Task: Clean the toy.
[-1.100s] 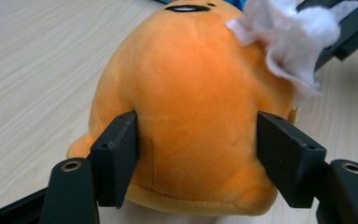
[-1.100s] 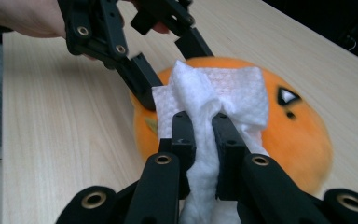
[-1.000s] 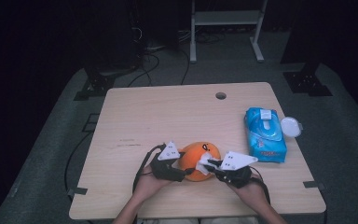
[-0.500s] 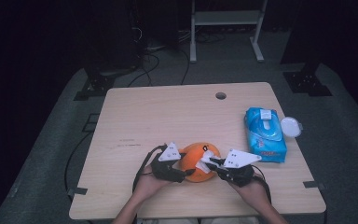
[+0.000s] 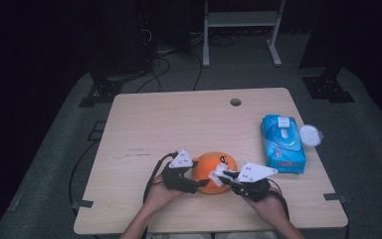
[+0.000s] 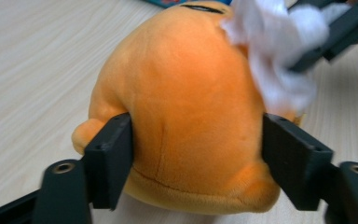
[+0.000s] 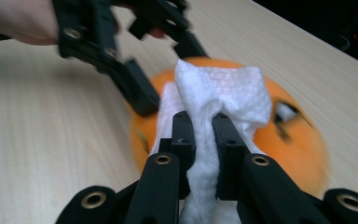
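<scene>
Plush orange toy (image 6: 186, 116), round, clamped by left gripper (image 6: 196, 163); right gripper (image 7: 203, 135) pinches crinkled white wipe (image 7: 223, 93).

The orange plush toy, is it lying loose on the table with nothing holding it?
No, the left tool clamps the orange plush toy between its two black jaws.

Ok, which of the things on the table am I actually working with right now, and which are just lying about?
In use:
orange plush toy, clamped by the left gripper
white wipe, pinched in the right gripper, against the toy

Lying about:
blue wipes pack
white round lid beside the pack
</scene>
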Demonstrator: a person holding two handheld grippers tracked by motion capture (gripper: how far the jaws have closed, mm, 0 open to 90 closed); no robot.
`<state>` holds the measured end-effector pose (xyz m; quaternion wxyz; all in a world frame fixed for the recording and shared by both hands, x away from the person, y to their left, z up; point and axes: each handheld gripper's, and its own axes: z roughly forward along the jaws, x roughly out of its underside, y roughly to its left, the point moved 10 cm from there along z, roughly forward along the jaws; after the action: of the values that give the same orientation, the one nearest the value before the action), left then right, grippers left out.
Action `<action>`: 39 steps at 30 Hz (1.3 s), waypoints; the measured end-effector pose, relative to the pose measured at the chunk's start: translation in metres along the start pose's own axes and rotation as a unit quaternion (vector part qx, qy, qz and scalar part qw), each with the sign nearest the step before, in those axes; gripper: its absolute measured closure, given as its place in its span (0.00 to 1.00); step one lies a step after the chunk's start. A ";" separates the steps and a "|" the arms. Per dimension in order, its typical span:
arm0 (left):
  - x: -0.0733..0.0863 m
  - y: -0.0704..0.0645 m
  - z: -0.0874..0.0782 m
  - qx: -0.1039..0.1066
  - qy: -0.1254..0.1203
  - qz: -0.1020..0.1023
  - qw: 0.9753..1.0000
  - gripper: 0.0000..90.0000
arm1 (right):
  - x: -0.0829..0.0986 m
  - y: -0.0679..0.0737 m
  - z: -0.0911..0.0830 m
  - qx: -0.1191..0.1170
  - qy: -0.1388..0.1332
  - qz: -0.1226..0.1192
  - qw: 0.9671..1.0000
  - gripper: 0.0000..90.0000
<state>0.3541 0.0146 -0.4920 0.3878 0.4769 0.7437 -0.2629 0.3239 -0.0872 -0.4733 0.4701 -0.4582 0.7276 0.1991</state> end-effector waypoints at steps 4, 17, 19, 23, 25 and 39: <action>-0.002 -0.001 -0.002 0.000 -0.005 0.002 1.000 0.35 | -0.004 -0.006 0.000 0.009 -0.002 -0.002 1.000 0.90; -0.003 -0.002 -0.003 0.006 -0.002 -0.003 1.000 0.36 | -0.005 0.001 0.002 -0.003 -0.010 0.006 1.000 0.89; -0.002 -0.004 -0.003 0.003 -0.001 0.008 1.000 0.39 | -0.008 0.011 0.008 -0.006 -0.002 -0.020 1.000 0.89; 0.000 -0.004 -0.005 0.011 -0.003 -0.004 1.000 0.39 | -0.008 -0.009 -0.001 0.015 -0.012 0.001 1.000 0.89; 0.001 0.000 -0.004 -0.004 -0.002 -0.031 1.000 0.27 | -0.002 -0.027 -0.009 0.036 -0.013 0.017 0.999 0.89; -0.004 -0.007 -0.001 0.007 -0.015 -0.003 1.000 0.39 | -0.007 -0.018 -0.001 0.026 -0.011 0.011 1.000 0.90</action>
<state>0.3481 0.0103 -0.4884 0.3943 0.4734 0.7376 -0.2765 0.3398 -0.0938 -0.4637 0.4876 -0.4354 0.7322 0.1911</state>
